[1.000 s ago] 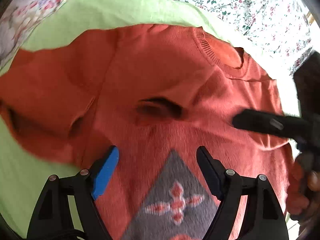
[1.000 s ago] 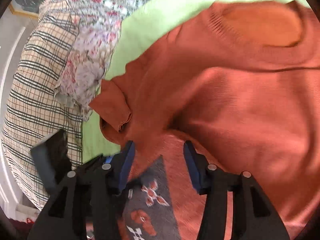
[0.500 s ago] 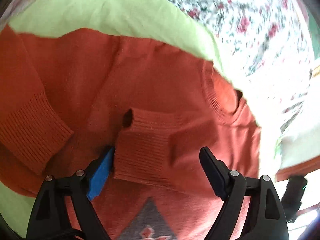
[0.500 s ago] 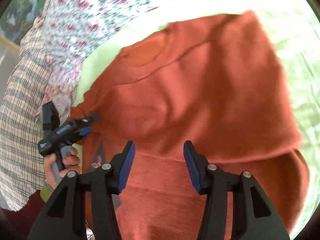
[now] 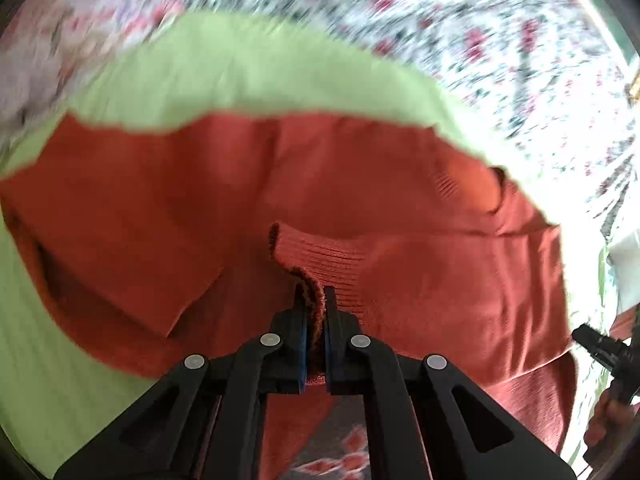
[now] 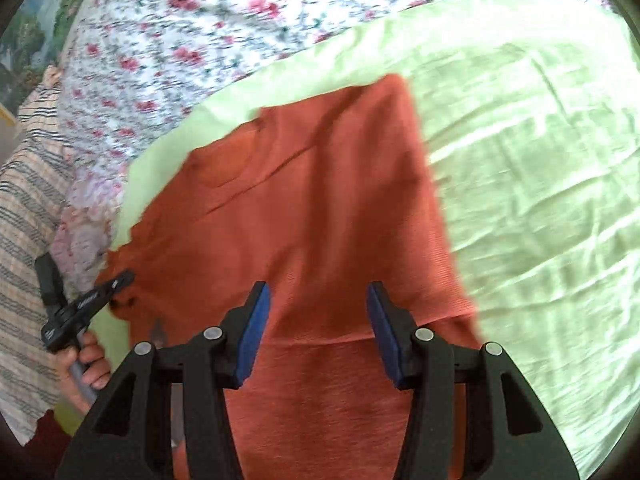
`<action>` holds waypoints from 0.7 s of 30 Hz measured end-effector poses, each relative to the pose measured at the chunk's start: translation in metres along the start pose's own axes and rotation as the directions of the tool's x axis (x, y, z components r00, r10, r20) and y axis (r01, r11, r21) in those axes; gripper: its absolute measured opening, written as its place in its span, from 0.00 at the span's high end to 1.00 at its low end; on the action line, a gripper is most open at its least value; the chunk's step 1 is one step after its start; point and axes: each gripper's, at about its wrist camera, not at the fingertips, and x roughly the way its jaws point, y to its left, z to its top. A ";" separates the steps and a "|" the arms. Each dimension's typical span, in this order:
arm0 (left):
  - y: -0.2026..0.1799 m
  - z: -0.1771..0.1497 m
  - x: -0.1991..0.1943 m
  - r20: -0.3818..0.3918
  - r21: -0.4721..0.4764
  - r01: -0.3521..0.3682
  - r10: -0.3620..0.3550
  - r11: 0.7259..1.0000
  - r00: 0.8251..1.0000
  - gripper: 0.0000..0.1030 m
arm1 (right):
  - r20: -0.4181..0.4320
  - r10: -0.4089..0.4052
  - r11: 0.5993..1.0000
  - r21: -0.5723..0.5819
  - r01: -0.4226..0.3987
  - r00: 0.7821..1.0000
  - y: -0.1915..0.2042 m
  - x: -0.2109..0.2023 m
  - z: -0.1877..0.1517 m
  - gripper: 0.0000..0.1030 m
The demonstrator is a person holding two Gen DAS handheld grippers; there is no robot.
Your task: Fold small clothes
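Observation:
An orange knit sweater (image 5: 360, 184) (image 6: 320, 216) lies spread on a light green sheet (image 5: 240, 76) (image 6: 540, 184). Its ribbed sleeve cuff (image 5: 320, 252) rests folded across the body. My left gripper (image 5: 316, 296) is shut on the edge of that cuff, with knit pinched between the blue pads. My right gripper (image 6: 318, 304) hovers over the right half of the sweater with its jaws open and only flat fabric below them. In the right wrist view the left gripper (image 6: 116, 284) shows at the left, held by a hand (image 6: 86, 364). The right gripper (image 5: 600, 344) shows at the left wrist view's right edge.
A floral bedspread (image 5: 460, 28) (image 6: 192, 40) lies beyond the green sheet. A checked cloth (image 6: 28, 216) lies at the far left of the right wrist view. The sweater's grey patterned patch (image 5: 340, 440) shows under the left gripper.
My left gripper has closed on the ribbed cuff that lay between its open jaws. My right gripper has swung rightward across the sweater, its jaws staying equally apart.

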 end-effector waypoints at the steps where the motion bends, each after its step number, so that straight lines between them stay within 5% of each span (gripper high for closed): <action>1: 0.002 -0.001 0.000 -0.001 -0.008 0.001 -0.001 1.000 1.000 0.96 | 0.000 -0.016 1.000 0.003 0.016 1.000 -0.004 0.001 0.002 0.50; 11: 0.002 -0.011 -0.002 -0.003 -0.019 -0.027 0.027 0.999 1.000 0.96 | -0.013 -0.165 0.986 0.006 0.165 0.986 -0.037 0.042 0.042 0.50; 13: -0.003 -0.009 -0.005 0.007 -0.002 -0.026 0.026 1.000 1.000 0.96 | -0.048 -0.141 0.990 0.009 0.142 0.989 -0.042 0.054 0.044 0.89; 21: -0.003 -0.013 0.010 -0.051 0.016 -0.056 0.056 0.998 0.997 0.91 | -0.024 -0.168 0.986 0.016 0.169 0.985 -0.056 0.048 0.044 0.87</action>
